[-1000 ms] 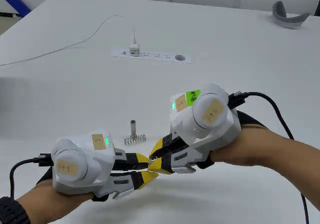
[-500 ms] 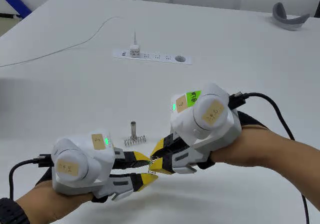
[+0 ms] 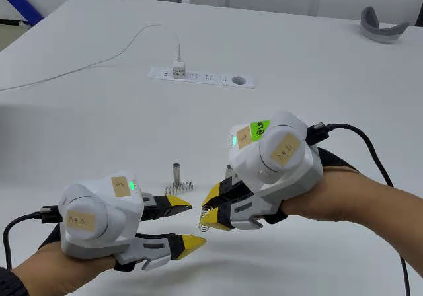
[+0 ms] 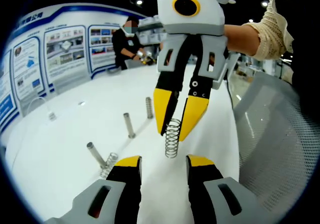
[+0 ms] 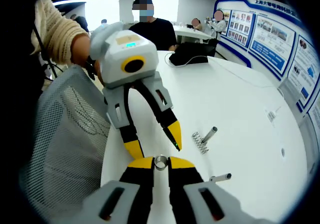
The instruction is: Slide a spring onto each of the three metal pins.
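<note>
The right gripper (image 3: 211, 215) is clenched on one end of a spring (image 3: 205, 219). The free end projects past the tips, down and toward the left gripper (image 3: 186, 224). In the right gripper view the spring shows end-on as a ring, so its long axis runs along that gripper's forward line. The left gripper is released and carries nothing. In its own view the spring's free end hangs just above the gap between its tips, not touching either.

The pins (image 4: 129, 125) stand upright in a row on the tabletop (image 3: 297, 78), apart from one another. As far as we can tell, all three are bare. In the head view, one pin (image 3: 176, 173) lies farther from us than the held spring and to its left, near the left gripper's upper tip. A spare spring (image 3: 178, 187) lies flat at its foot.

We judge that the coming move turns on axis alignment. The spring axis is tilted and the pin axis is vertical. We must bring the free end over the pin top and set the spring plumb before lowering.
</note>
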{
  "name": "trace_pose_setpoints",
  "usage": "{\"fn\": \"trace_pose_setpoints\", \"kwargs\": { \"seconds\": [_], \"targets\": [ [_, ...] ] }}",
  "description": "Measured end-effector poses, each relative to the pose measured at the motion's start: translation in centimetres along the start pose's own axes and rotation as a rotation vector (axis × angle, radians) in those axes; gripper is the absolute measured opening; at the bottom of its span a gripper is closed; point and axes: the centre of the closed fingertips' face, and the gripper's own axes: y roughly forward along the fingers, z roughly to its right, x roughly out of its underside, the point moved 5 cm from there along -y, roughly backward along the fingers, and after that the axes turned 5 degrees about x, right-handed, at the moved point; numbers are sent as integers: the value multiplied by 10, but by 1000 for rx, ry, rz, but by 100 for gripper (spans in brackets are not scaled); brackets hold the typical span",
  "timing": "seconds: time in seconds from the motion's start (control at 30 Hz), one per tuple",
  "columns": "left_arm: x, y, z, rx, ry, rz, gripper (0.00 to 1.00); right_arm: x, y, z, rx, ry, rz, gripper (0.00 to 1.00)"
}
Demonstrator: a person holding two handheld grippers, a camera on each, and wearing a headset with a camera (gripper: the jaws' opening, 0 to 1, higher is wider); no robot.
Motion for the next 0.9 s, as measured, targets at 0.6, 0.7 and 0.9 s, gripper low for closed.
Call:
{"fn": "trace_pose_setpoints", "kwargs": {
  "seconds": [0.6,0.7,0.9],
  "targets": [
    [8,-16,-16,-78,-44,3,48,2,-5,8,22,17,1,12],
    [8,-17,-18,-86,-48,5,49,3,-6,10,27,21,2,12],
    [10,-20,-21,-102,-54,6,53,3,-9,14,39,28,3,12]
  ]
}}
